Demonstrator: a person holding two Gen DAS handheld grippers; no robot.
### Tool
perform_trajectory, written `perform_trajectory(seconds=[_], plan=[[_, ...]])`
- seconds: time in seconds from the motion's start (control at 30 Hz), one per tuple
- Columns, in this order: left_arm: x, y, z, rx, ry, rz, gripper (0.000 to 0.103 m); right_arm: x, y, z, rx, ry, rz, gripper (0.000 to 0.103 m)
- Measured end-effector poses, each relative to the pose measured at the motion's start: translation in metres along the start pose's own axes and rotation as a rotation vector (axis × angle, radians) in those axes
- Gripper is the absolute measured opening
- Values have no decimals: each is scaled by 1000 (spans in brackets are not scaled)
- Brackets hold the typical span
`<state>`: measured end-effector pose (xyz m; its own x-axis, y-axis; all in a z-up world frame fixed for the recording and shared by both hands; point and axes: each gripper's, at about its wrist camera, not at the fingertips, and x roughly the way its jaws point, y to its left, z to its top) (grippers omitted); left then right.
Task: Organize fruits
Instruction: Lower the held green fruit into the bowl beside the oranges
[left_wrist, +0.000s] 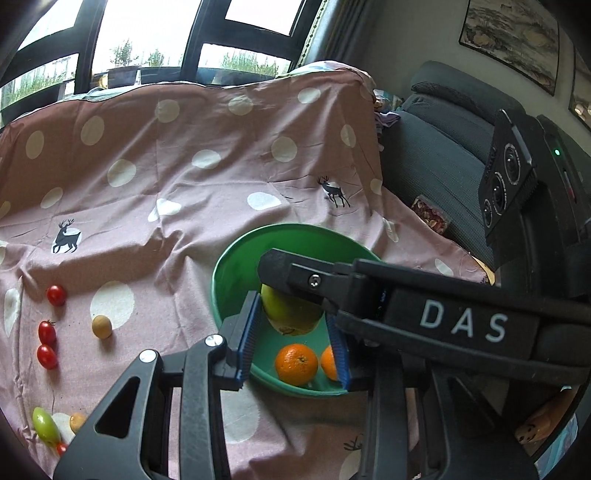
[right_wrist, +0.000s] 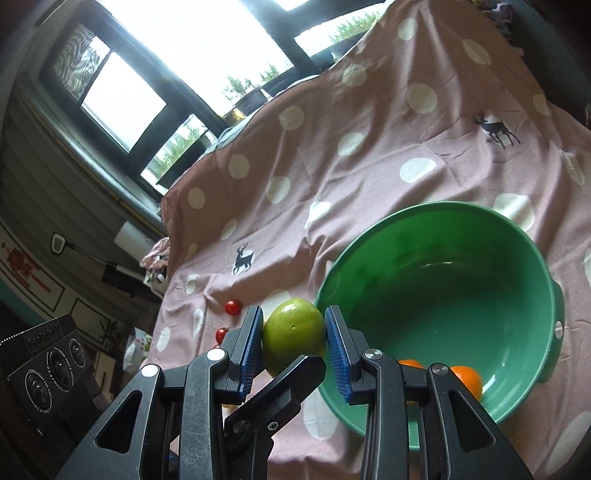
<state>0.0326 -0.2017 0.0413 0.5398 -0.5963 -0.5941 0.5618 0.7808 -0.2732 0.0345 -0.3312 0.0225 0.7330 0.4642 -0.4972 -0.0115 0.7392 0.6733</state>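
The right gripper (right_wrist: 294, 345) is clamped on a green fruit (right_wrist: 293, 334), its blue pads pressing both sides; the fruit's long axis tilts slightly off upright. It hangs just beside the near rim of the green bowl (right_wrist: 517, 266) on the cloth-covered worktop (right_wrist: 369, 166). The left gripper (left_wrist: 293, 343) is nearly closed and holds nothing, hovering over the bowl, where two oranges (left_wrist: 296, 363) lie. Small red tomatoes (left_wrist: 56, 295) sit toward the worktop's left edge.

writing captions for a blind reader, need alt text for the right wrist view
The right gripper holds a green apple between blue pads, just left of a green bowl with oranges inside, on a pink polka-dot cloth.
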Motion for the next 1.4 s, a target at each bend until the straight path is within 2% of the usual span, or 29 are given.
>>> perform_trajectory(seconds=[0.27, 0.53, 1.4], plan=[[22, -12, 6, 1, 25, -68, 35, -9, -24, 5, 65, -29, -37, 37], [39, -21, 8, 13, 54, -98, 35, -13, -42, 7, 106, -34, -70, 37], [72, -27, 4, -16, 129, -142, 35, -7, -70, 8, 165, 2, -155, 38]])
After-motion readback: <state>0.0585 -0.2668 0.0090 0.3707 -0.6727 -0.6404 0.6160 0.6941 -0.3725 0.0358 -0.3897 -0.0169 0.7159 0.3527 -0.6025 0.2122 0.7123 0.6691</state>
